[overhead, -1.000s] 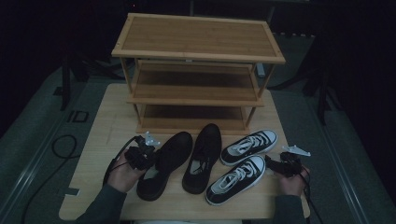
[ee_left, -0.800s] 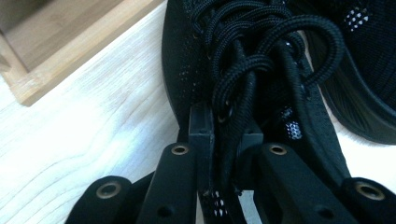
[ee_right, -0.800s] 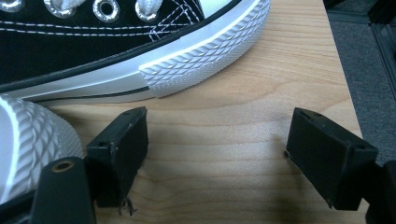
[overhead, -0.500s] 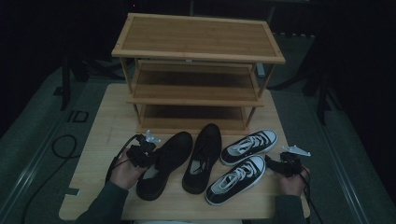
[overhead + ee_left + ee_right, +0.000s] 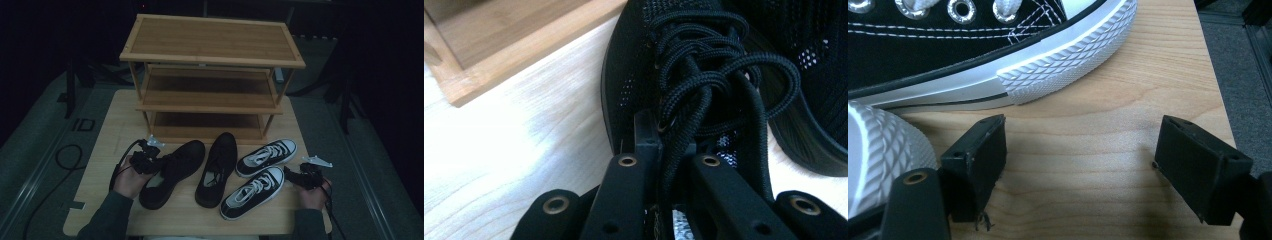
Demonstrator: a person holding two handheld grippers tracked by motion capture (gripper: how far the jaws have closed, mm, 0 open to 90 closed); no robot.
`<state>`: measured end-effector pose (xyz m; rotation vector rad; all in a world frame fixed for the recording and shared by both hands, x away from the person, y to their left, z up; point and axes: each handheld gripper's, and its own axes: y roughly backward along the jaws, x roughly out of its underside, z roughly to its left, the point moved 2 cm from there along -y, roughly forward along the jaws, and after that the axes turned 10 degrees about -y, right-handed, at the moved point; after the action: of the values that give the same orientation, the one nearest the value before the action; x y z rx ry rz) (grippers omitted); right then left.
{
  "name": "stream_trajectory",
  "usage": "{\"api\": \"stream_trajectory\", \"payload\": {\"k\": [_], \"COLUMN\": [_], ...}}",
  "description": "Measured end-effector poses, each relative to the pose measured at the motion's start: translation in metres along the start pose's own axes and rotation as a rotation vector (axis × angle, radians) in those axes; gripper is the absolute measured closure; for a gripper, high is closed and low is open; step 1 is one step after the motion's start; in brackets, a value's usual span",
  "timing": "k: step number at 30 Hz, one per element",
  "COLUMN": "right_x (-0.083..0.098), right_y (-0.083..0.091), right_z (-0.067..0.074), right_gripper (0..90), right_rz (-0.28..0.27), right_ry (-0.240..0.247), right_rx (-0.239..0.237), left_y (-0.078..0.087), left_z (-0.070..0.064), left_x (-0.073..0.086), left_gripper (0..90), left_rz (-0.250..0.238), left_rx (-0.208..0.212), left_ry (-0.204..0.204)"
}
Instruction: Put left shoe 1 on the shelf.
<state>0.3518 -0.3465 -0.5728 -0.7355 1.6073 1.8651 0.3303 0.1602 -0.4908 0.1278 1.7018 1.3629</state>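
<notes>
Two black shoes lie side by side in front of the wooden shoe rack (image 5: pixel 210 60). My left gripper (image 5: pixel 149 160) is at the left black shoe (image 5: pixel 172 172). In the left gripper view its jaws are shut on that shoe's black laces (image 5: pixel 689 95), by the tongue. The second black shoe (image 5: pixel 217 167) lies just to the right. Two black-and-white sneakers (image 5: pixel 266 156) (image 5: pixel 252 192) sit further right. My right gripper (image 5: pixel 299 176) (image 5: pixel 1078 150) is open over bare table, beside the toe of the nearer sneaker (image 5: pixel 878 145). The other sneaker's toe cap (image 5: pixel 1063 65) is just ahead.
The rack has three shelves with nothing on them; its bottom shelf edge (image 5: pixel 524 55) is close to the left black shoe. The table's right edge (image 5: pixel 1218 100) runs close past the right gripper. A cable (image 5: pixel 65 155) lies on the grey floor at the left.
</notes>
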Motion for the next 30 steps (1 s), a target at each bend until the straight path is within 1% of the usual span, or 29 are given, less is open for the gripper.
{"api": "stream_trajectory", "payload": {"k": [4,8,10,14,18,26,27,30], "right_x": [0.0,0.0,0.0,0.0,0.0,0.0,0.0,0.0], "right_y": [0.0,0.0,0.0,0.0,0.0,0.0,0.0,0.0], "right_z": [0.0,0.0,0.0,0.0,0.0,0.0,0.0,0.0], "right_gripper": [20.6,20.6,20.6,20.6,20.6,20.6,20.6,20.6], "right_rz": [0.0,0.0,0.0,0.0,0.0,0.0,0.0,0.0], "right_ry": [0.0,0.0,0.0,0.0,0.0,0.0,0.0,0.0], "right_rx": [0.0,0.0,0.0,0.0,0.0,0.0,0.0,0.0], "left_y": [0.002,0.002,0.002,0.002,0.0,-0.004,-0.006,-0.01], "left_z": [0.005,0.008,0.011,0.013,0.018,0.026,0.029,0.032], "left_x": [-0.002,-0.004,-0.005,-0.008,-0.012,-0.019,-0.021,-0.023], "left_gripper": [88.0,87.9,87.9,87.9,87.8,87.9,87.8,87.8], "left_rz": [-0.006,-0.01,-0.019,-0.023,-0.025,-0.025,-0.026,-0.026], "left_rx": [-0.013,-0.023,-0.034,-0.047,-0.055,-0.085,-0.095,-0.101], "left_ry": [0.012,0.015,0.026,0.029,0.033,0.044,0.052,0.067]}}
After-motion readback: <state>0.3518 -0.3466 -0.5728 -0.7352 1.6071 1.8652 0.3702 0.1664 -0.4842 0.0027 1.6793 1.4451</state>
